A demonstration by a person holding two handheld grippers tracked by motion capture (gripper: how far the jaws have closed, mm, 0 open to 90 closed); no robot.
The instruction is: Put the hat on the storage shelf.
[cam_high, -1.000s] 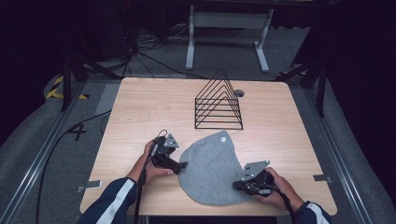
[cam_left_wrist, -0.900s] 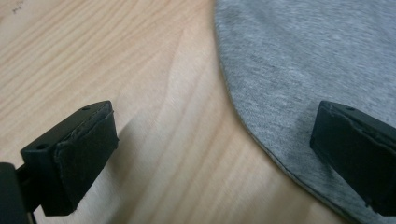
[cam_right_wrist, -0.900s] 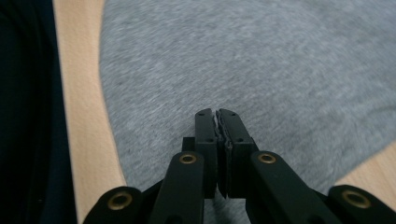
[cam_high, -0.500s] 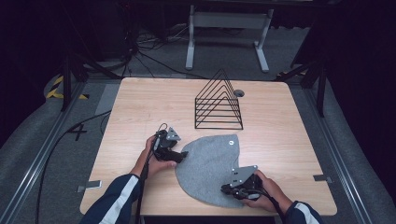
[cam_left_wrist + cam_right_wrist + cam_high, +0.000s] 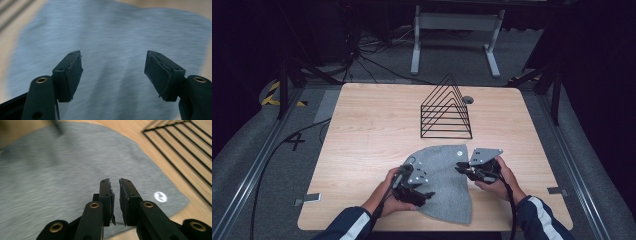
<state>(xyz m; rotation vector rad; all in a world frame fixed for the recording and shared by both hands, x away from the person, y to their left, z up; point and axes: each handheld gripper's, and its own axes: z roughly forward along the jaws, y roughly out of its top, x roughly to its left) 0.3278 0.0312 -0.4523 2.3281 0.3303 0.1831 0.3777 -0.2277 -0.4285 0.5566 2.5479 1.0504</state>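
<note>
Hand-held grippers (image 5: 424, 192) (image 5: 462, 169) over grey cloth (image 5: 447, 165), wire rack (image 5: 446, 109) behind.

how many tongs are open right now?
1. The left tongs are spread wide over the grey cloth; the right tongs are nearly closed at the cloth's edge, holding nothing.

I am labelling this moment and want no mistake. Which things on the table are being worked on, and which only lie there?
Worked on:
- grey knitted fabric cap, flat on the table
- left gripper, jaws open over it
- right gripper, jaws nearly closed, at its edge

Only lying there:
- black wire triangular rack
</note>
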